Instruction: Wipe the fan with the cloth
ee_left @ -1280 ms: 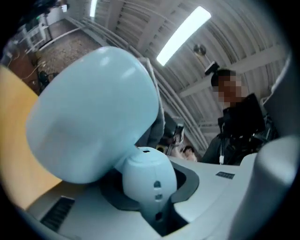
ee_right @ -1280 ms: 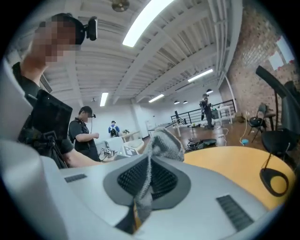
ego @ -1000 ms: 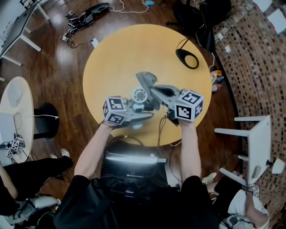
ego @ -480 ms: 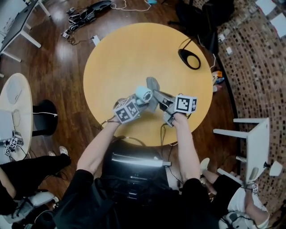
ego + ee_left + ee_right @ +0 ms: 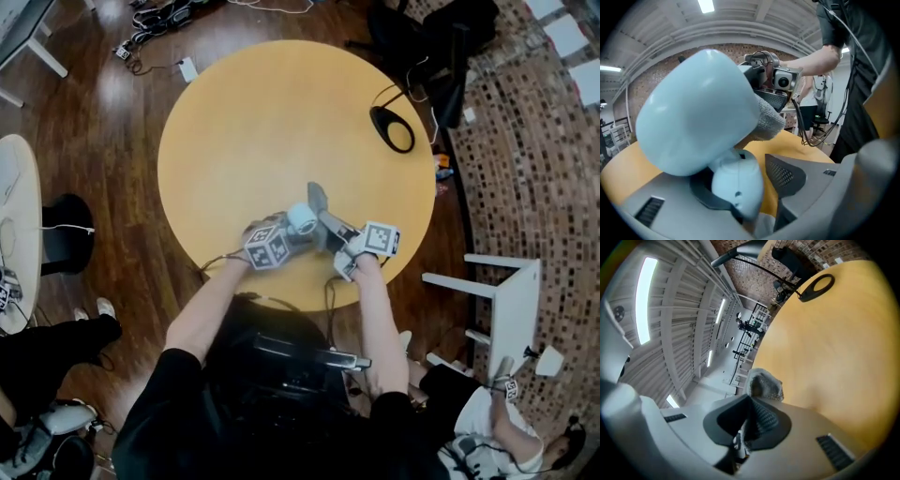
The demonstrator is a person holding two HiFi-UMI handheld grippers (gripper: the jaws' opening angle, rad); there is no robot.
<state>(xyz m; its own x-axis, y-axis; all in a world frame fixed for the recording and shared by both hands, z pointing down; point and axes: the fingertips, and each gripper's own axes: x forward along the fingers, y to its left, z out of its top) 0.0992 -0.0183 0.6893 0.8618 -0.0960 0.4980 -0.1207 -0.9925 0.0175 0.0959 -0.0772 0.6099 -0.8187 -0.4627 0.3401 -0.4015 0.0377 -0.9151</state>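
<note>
Fan [image 5: 301, 218] and cloth [image 5: 318, 198] lower, nearer table [image 5: 253, 122]

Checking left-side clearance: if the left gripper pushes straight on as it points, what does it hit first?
The fan: its stem sits between the left gripper's jaws, which have just been opening, and its head fills the path right ahead.

No words, brand names or numbers could be read anywhere. The only printed marks were black-and-white square patterns on the marker cube [image 5: 267, 247] of the left gripper [image 5: 298, 228] and on that of the right gripper [image 5: 330, 228]; they carried no letters.
</note>
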